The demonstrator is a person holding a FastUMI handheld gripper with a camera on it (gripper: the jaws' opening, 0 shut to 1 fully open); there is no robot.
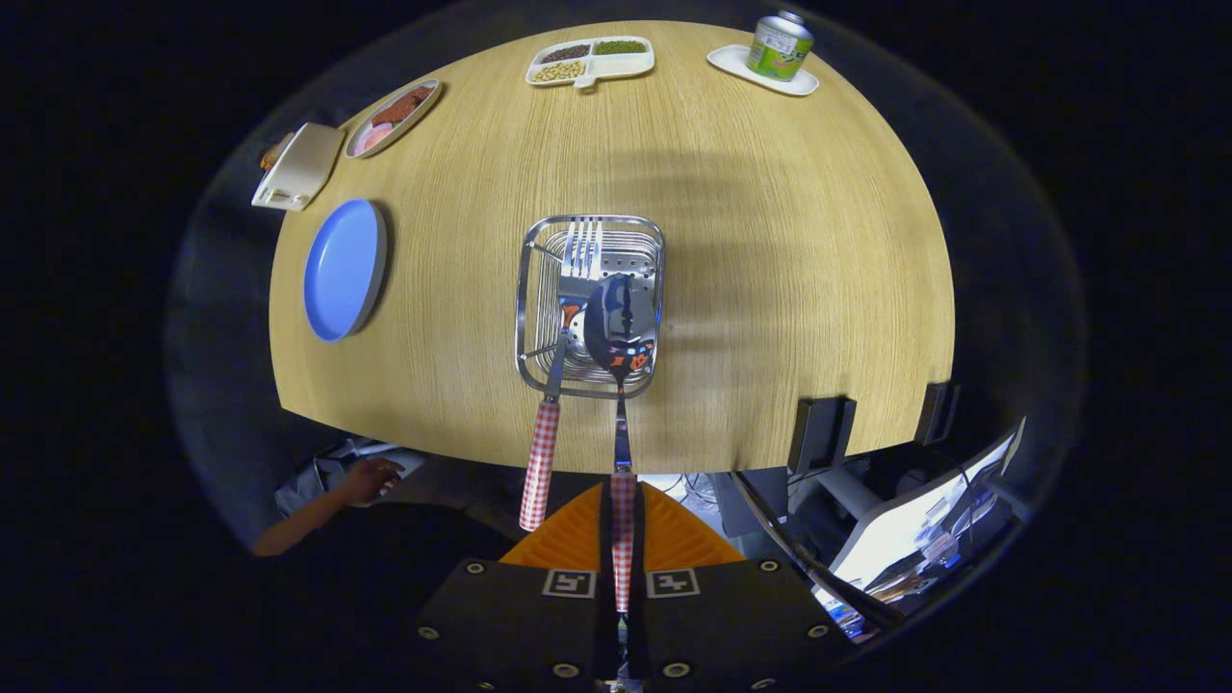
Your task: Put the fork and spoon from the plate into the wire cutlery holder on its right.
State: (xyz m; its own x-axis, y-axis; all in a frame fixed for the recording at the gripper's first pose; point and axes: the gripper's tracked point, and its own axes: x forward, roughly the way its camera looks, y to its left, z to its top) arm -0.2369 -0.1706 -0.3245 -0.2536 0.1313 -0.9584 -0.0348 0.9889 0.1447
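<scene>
Gripper (621,539): fingers pinched on the spoon (621,337) handle, its end hidden between them | spoon bowl held over wire cutlery holder (589,306) | fork (558,385) leaned inside, tines partly masked | blue plate (344,269) left, apart.

Wooden table (770,289): holder (527,289), plate (344,269), trays.

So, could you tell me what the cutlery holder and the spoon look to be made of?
Cutlery holder: polished metal wire, shiny and reflective. Spoon: glossy metal bowl mirroring its surroundings; its handle, checked and probably plastic or ceramic, is pinched in the gripper.
</scene>
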